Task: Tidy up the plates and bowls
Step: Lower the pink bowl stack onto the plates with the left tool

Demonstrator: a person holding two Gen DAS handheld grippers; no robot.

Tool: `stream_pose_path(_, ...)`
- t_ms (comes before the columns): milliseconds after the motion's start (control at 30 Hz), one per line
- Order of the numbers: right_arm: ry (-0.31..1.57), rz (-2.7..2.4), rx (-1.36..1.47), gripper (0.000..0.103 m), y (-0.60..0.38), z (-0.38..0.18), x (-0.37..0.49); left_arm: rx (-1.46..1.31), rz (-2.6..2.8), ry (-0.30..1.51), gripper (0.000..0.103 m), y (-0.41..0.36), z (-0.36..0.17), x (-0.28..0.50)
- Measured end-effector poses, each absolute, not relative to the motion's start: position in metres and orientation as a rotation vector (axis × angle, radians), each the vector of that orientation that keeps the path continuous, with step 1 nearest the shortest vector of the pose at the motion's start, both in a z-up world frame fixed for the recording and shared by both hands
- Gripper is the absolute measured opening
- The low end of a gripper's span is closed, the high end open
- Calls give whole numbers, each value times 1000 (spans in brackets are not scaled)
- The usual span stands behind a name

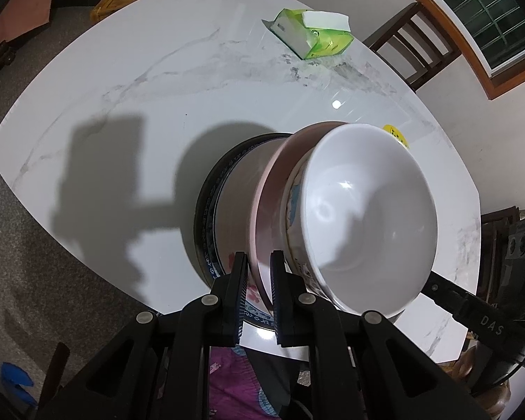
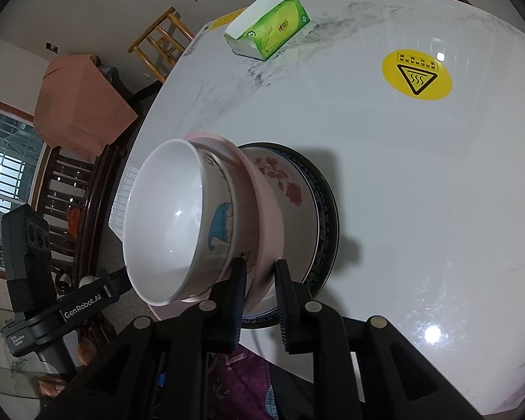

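A stack of dishes stands near the front edge of the white marble table (image 1: 129,105). At the bottom is a dark blue-rimmed plate (image 1: 206,206), then a floral plate (image 2: 283,182), a pink bowl (image 1: 262,210), a cartoon-printed bowl (image 2: 220,224) and a white bowl (image 1: 367,210) on top. My left gripper (image 1: 259,262) is shut on the pink bowl's rim from one side. My right gripper (image 2: 259,269) is shut on the pink bowl's (image 2: 266,217) rim from the other side. The white bowl (image 2: 164,224) also shows in the right wrist view.
A green tissue pack (image 1: 311,33) lies at the table's far side, also in the right wrist view (image 2: 273,31). A round yellow heat-warning sticker (image 2: 416,73) is on the tabletop. Wooden chairs (image 1: 413,42) stand around the table. A bamboo stool (image 2: 161,42) is beyond it.
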State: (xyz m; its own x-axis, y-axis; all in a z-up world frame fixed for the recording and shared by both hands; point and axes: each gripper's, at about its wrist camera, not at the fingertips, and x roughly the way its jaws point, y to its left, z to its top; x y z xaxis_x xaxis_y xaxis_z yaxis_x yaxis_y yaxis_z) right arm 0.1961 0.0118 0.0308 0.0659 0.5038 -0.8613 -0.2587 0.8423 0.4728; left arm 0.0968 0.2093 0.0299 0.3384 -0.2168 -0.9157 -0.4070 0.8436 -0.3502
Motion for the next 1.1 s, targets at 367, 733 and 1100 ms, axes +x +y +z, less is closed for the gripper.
stream_pose_path(367,1400,579,222,17,11,27,197,-567,138,1242,9,206,27,99)
stream_pose_path(733,1414,582,252,17,9,20,199,-525,146,1216,10,204,30,98)
stream_pose_path(1100,1401,595,290,18,5,15,200,-427,172,1154,11,194,36,94)
